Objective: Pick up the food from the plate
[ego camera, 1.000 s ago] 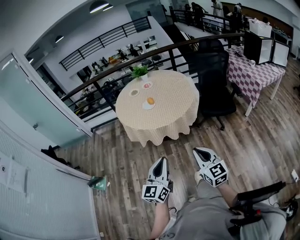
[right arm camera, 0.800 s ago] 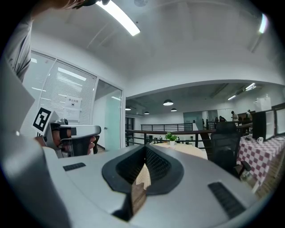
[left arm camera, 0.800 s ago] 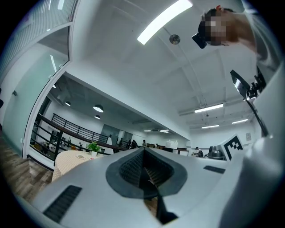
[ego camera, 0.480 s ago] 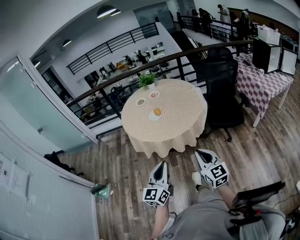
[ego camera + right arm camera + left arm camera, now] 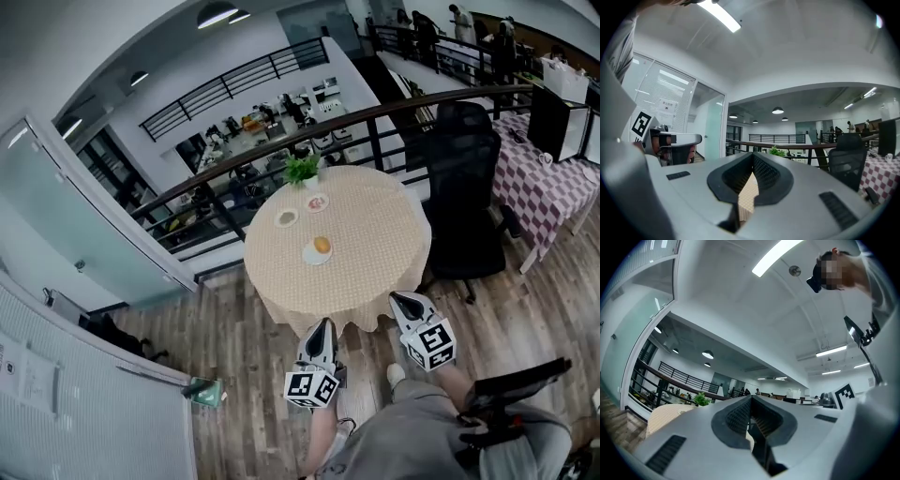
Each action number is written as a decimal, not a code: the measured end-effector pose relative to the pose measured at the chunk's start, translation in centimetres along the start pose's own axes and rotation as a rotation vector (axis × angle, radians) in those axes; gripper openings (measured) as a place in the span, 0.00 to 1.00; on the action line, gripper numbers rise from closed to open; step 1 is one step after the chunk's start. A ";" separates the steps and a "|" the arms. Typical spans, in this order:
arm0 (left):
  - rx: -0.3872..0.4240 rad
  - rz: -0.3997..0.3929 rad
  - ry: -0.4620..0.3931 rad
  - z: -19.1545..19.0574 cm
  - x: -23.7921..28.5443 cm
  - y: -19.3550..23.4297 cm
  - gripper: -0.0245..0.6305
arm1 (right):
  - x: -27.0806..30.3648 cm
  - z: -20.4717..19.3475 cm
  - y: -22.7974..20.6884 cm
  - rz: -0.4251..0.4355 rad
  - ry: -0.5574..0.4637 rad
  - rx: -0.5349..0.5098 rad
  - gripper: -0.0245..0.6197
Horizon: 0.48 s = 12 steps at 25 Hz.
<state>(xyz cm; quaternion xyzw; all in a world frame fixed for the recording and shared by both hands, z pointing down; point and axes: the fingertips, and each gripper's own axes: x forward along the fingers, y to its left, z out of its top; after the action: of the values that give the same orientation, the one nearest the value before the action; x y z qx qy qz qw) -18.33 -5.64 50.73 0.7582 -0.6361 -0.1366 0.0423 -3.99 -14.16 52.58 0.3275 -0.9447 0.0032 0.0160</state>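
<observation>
Wooden plank floor [image 5: 253, 375] runs under a round counter [image 5: 375, 234] on a railed upper level of an open office. At the left gripper [image 5: 751, 399], the grey jaws are pressed together at the tips, with the dark ribbed pads face to face and nothing between them. At the right gripper [image 5: 753, 157], the jaws are likewise closed tip to tip and empty. Only the counter's cloth shows through the slot beneath the tips. Both grippers are held about level close to the person's body, near the counter's near edge.

A beige cloth with a fine check covers the counter and hangs in soft folds. A small white plate [image 5: 309, 256] sits a little left of the middle and carries the food [image 5: 322, 246], a rounded orange piece, well apart from both grippers. Beyond it lie two smaller dishes, one [image 5: 287, 218] with something pale and the other [image 5: 318, 202] with something pinkish; both contents are too small to name. A leafy green plant [image 5: 302, 170] stands at the far edge by the dark railing [image 5: 394, 103]. A black office chair [image 5: 464, 178] is just right of the counter. Past it is a table [image 5: 548, 192] in a purple-and-white check.
</observation>
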 end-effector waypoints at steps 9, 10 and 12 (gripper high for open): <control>0.026 -0.001 0.020 -0.5 12.5 4.2 0.05 | 10.5 0.6 -7.9 0.033 -0.013 0.007 0.05; 0.028 0.002 0.026 -0.6 13.6 4.6 0.05 | 11.4 0.5 -8.6 0.035 -0.009 0.013 0.04; 0.043 0.004 0.034 -0.6 15.6 5.3 0.05 | 12.9 0.5 -9.7 0.044 -0.005 0.024 0.05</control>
<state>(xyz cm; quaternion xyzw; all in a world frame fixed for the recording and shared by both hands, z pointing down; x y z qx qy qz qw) -20.83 -21.89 50.13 0.7599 -0.6396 -0.1101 0.0369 -8.16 -29.78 52.46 0.3069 -0.9516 0.0139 0.0098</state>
